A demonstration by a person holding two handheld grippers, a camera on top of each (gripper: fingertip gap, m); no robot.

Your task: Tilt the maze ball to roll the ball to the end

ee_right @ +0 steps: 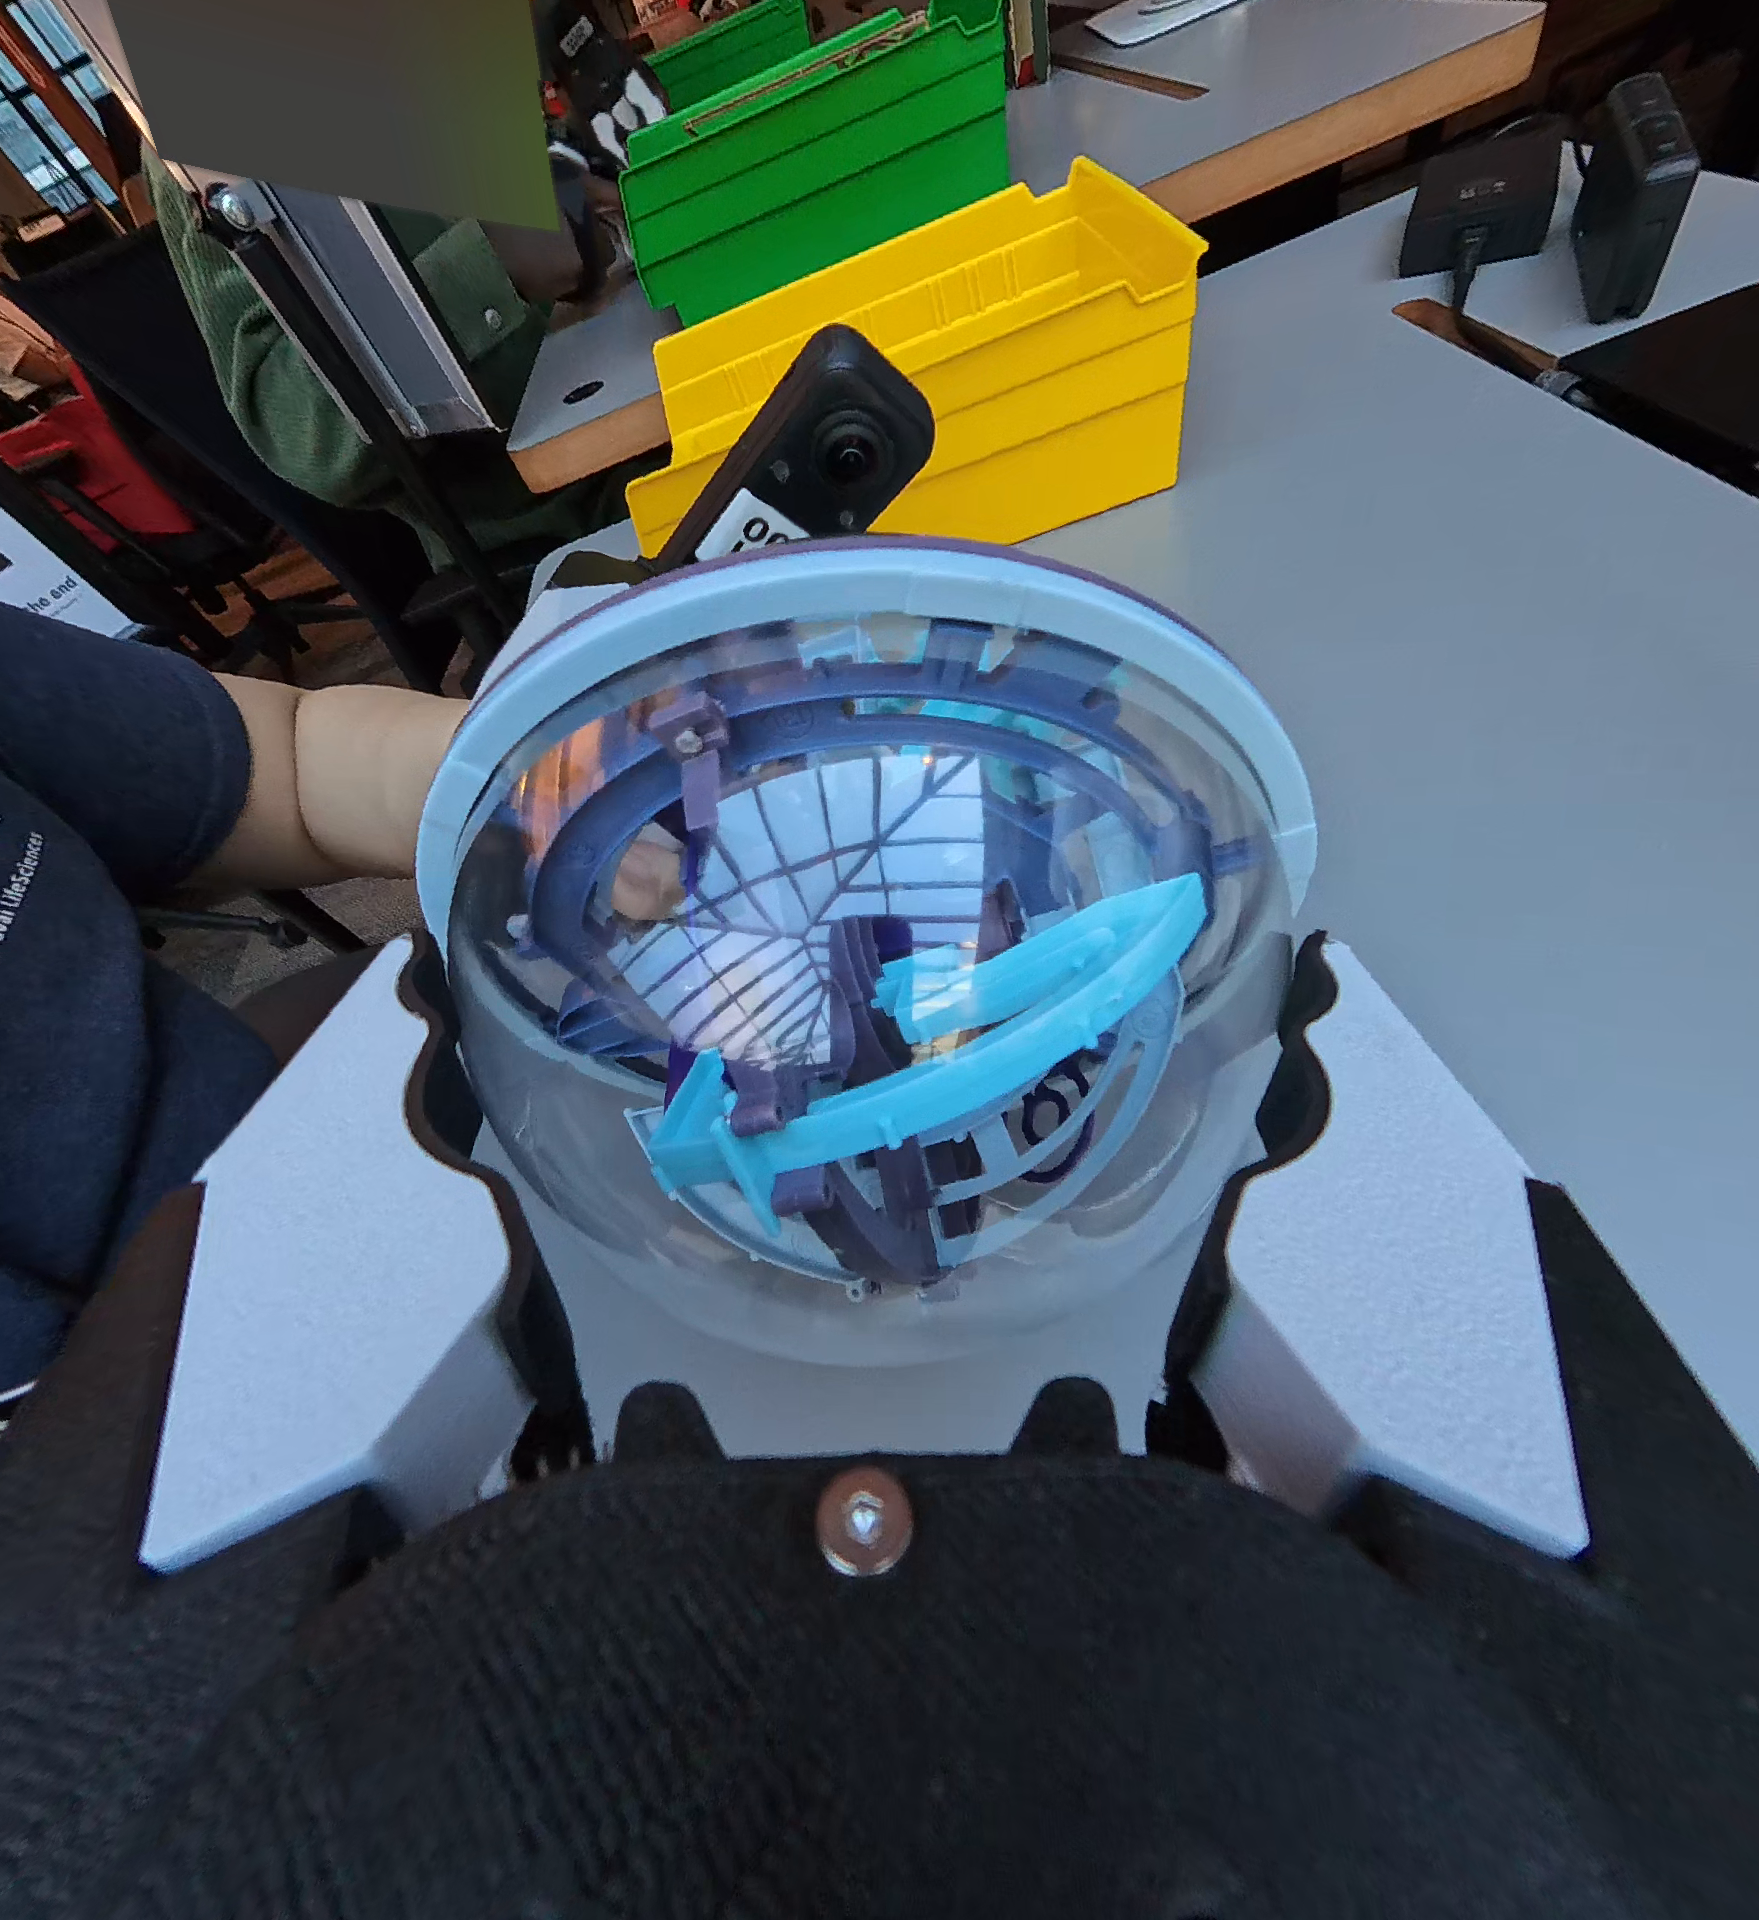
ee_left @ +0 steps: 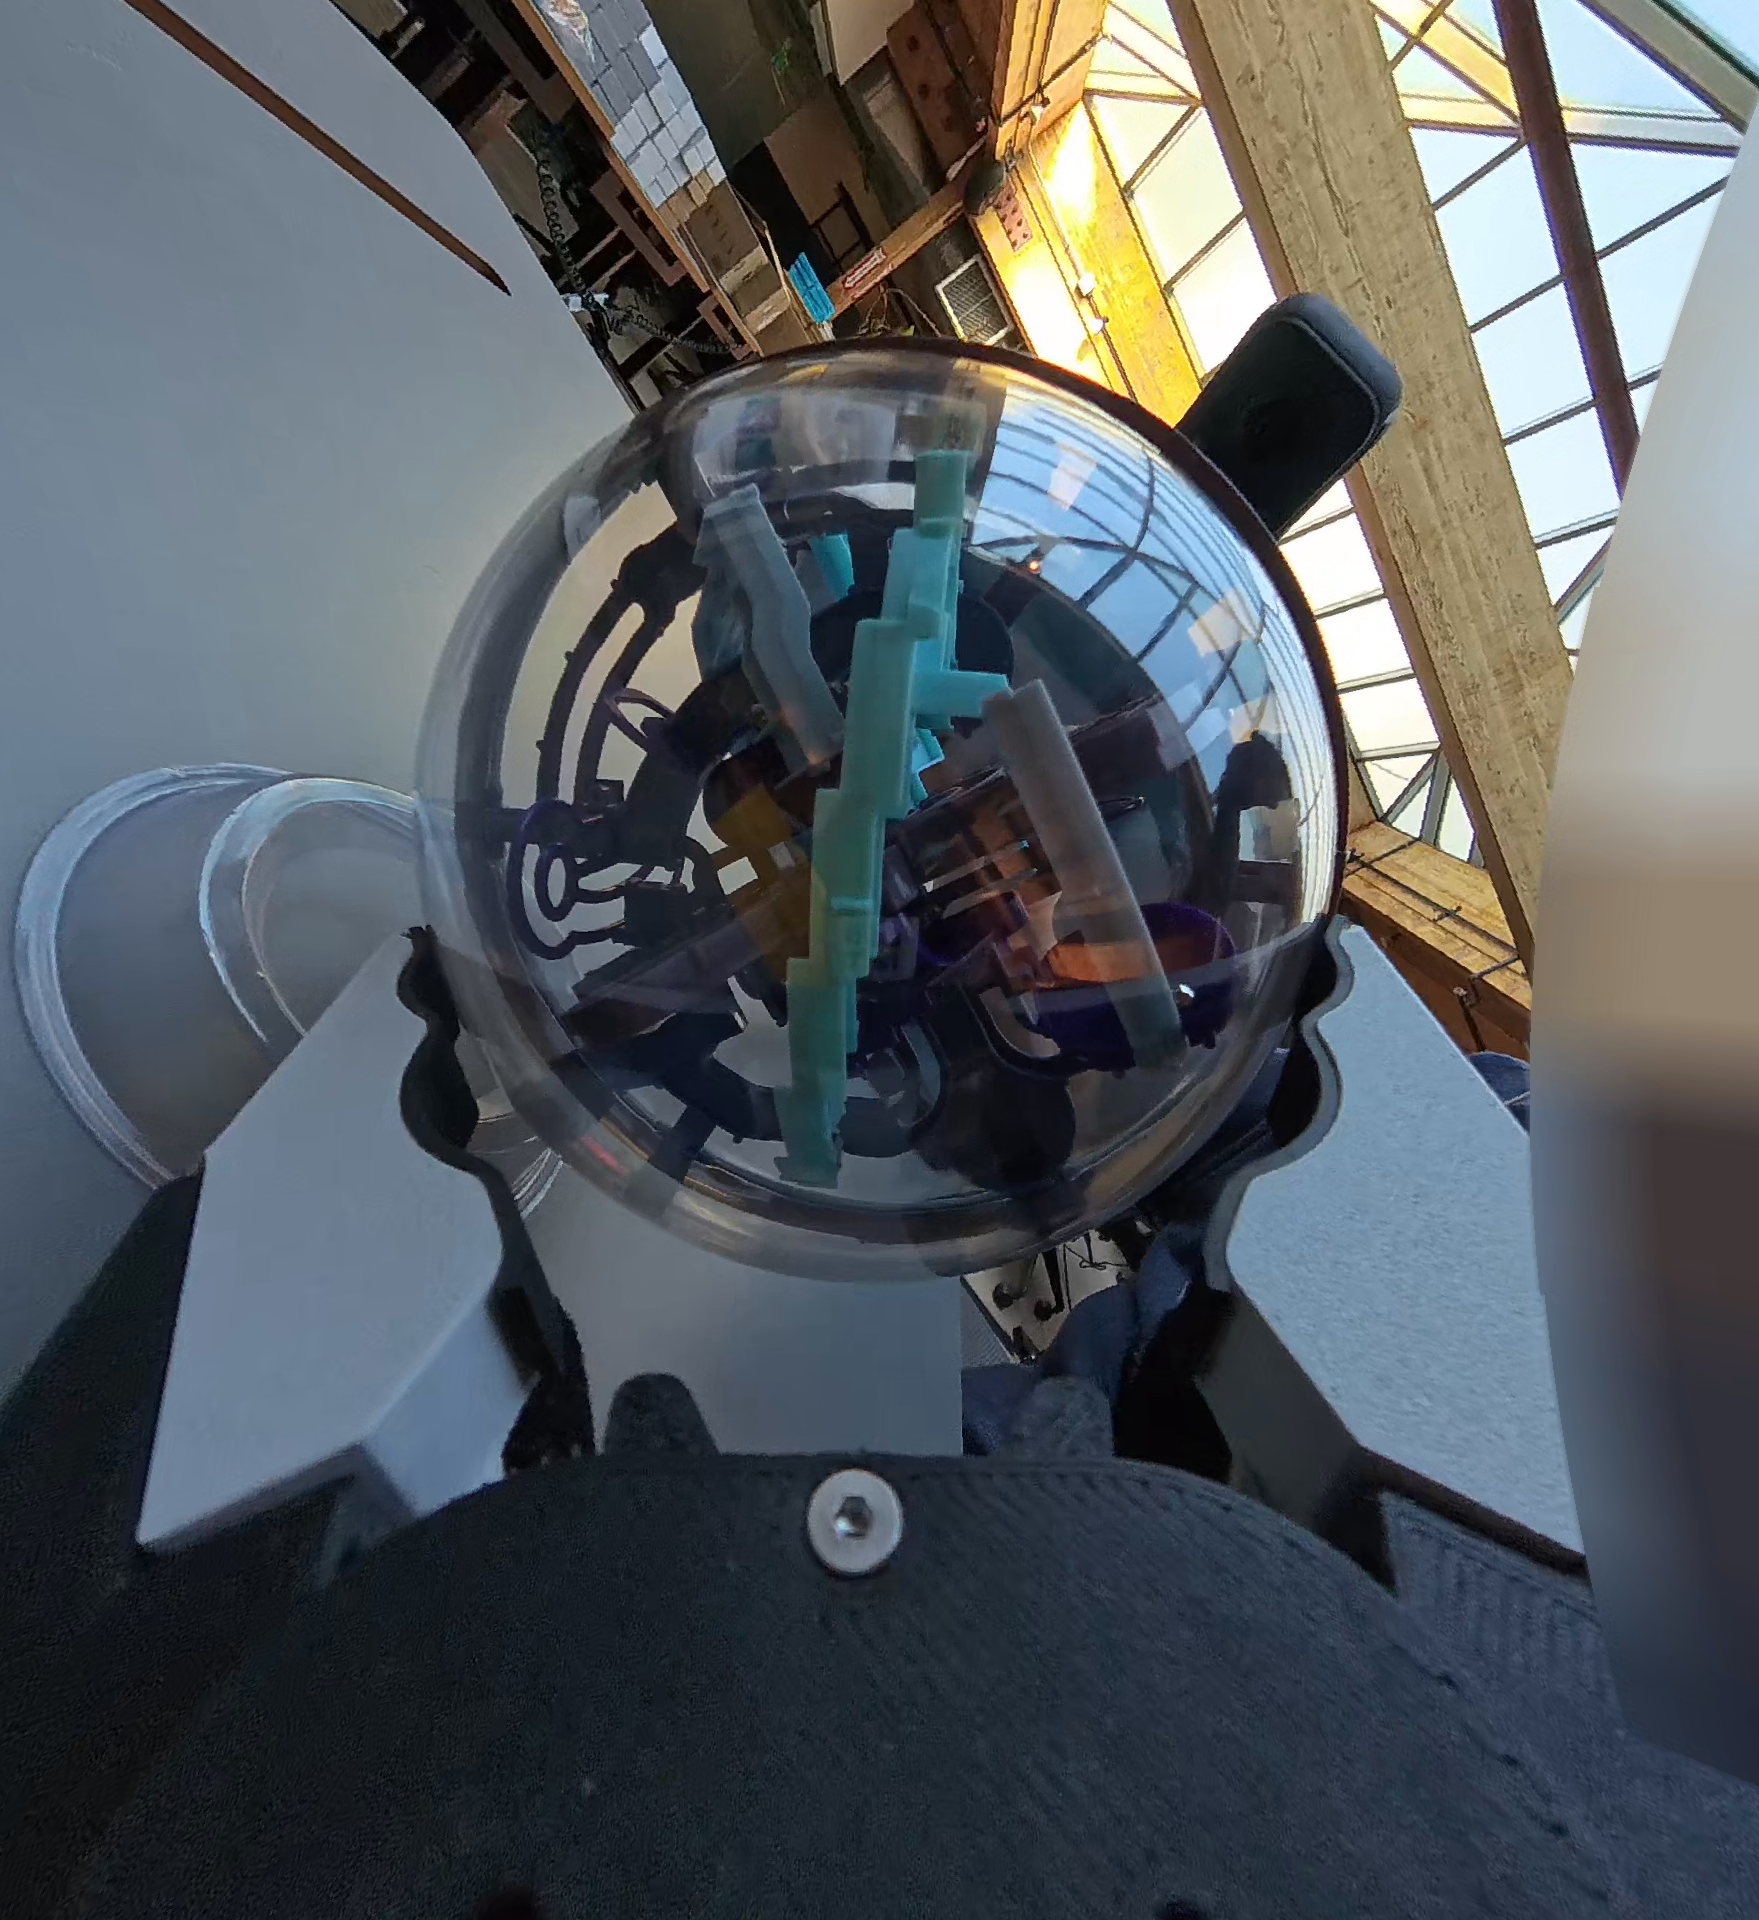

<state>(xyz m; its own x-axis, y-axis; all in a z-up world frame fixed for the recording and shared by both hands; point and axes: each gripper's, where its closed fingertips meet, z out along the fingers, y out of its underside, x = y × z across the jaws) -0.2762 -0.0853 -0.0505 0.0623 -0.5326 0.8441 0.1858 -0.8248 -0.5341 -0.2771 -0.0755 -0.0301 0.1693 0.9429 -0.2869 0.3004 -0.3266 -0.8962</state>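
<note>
The left gripper (ee_left: 870,997) and the right gripper (ee_right: 864,1049) both hold the clear maze ball (ee_right: 859,935). A yellow bin (ee_right: 1041,343) sits on the desk (ee_right: 1477,727), upper middle.

maze ball (ee_right: 864,935): clear, teal and purple tracks | bins (ee_right: 958,343): yellow, green

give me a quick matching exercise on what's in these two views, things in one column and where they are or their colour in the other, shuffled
Things:
1. maze ball
2. front bin
3. bins behind it
4. clear stand

Descriptions:
A. green
B. on the white table, left of the ball in the left wrist view
C. between the fingers of both grippers
D. yellow

Pairs: 1-C, 2-D, 3-A, 4-B
</note>
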